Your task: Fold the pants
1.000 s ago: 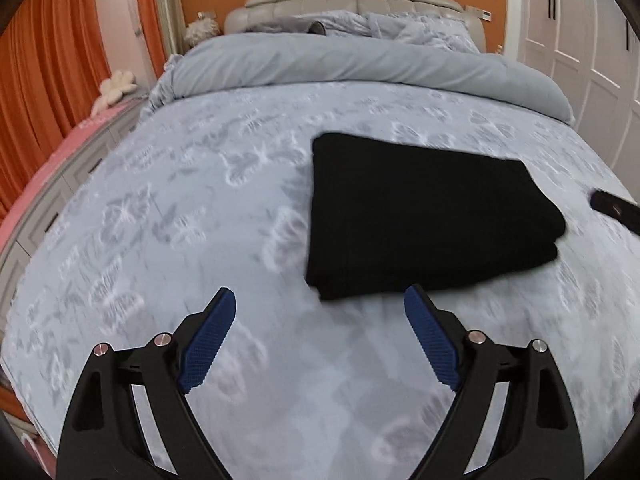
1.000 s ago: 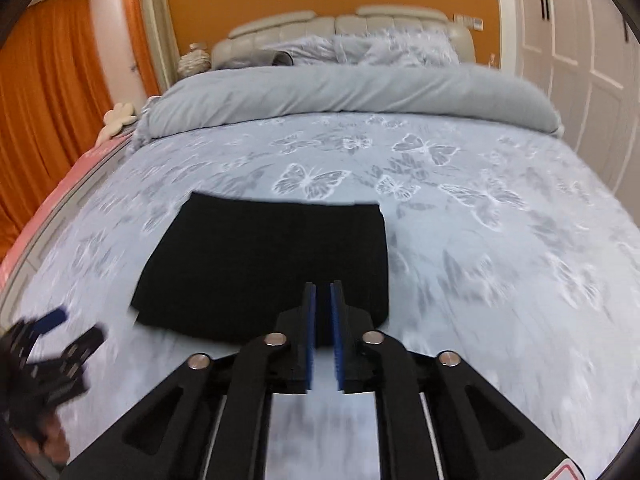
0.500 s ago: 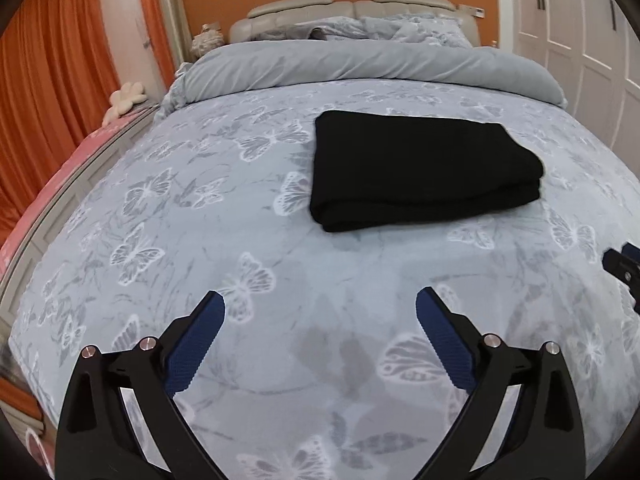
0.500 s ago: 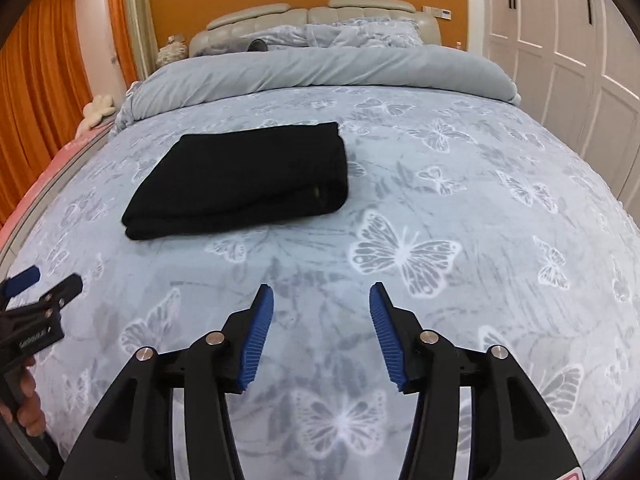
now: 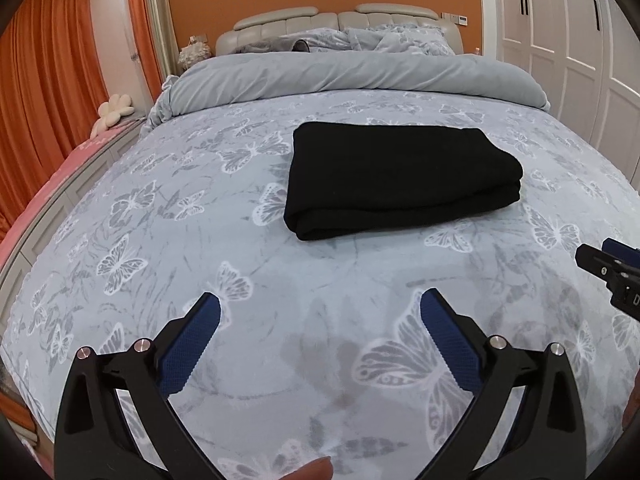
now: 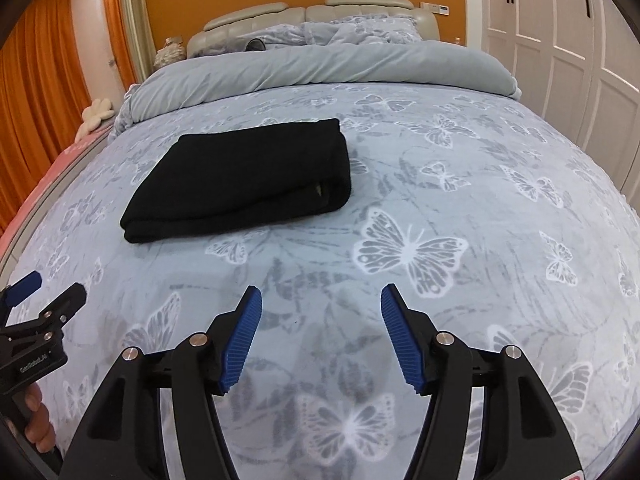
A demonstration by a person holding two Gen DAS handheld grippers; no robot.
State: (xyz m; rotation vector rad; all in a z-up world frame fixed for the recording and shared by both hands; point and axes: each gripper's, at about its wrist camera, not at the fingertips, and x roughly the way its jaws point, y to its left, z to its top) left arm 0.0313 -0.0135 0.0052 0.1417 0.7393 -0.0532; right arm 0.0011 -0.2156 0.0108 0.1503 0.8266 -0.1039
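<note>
Black pants (image 5: 400, 176) lie folded in a neat stack on the butterfly-print bedspread (image 5: 200, 264), well ahead of both grippers. The right wrist view alone shows a small tan tag at the fold's open end (the left view shows only plain black layers). Left gripper (image 5: 320, 324) and right gripper (image 6: 320, 316) hover over bare bedspread, jaws spread wide; a second ago the right gripper's jaws were nearly closed over the pants' near edge.

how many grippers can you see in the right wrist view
2. The right gripper fills the bottom centre, open above the butterfly bedspread. The left gripper pokes in at the lower left edge, open, only partly in frame.
</note>
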